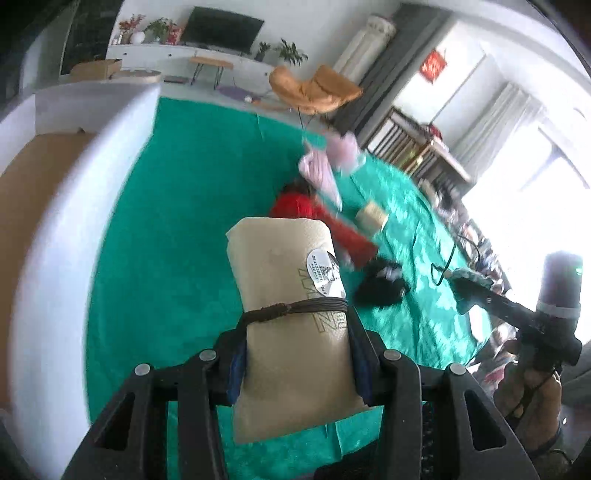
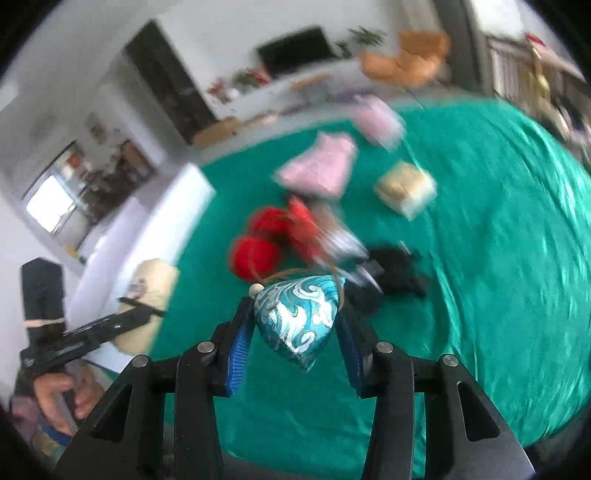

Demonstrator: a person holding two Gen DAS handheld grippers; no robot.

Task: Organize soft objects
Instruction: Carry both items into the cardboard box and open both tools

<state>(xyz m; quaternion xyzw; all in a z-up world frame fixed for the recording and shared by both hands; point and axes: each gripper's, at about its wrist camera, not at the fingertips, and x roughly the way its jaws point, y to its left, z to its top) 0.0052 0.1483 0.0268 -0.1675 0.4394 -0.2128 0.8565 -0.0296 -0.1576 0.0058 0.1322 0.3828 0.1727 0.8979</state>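
Note:
My left gripper (image 1: 295, 332) is shut on a beige rolled pillow (image 1: 288, 295) tied with a dark cord, held above the green cloth (image 1: 177, 240). My right gripper (image 2: 291, 328) is shut on a teal and silver brocade pouch (image 2: 299, 317) with a cord and bead. On the cloth lie red plush pieces (image 2: 273, 236), a pink soft item (image 2: 321, 166), a second pink one (image 2: 376, 118), a small beige cushion (image 2: 406, 188) and a black soft item (image 2: 395, 273). The left gripper with the pillow (image 2: 151, 295) shows at the left of the right wrist view; the right gripper (image 1: 476, 291) shows at the right of the left wrist view.
A white bin rim (image 1: 66, 229) with a brown inside curves along the left. Behind the cloth stand an orange chair (image 1: 314, 92), a TV (image 1: 221, 27) on a white cabinet and a wooden rack (image 1: 413, 147). A hand (image 2: 62, 398) holds the left gripper's handle.

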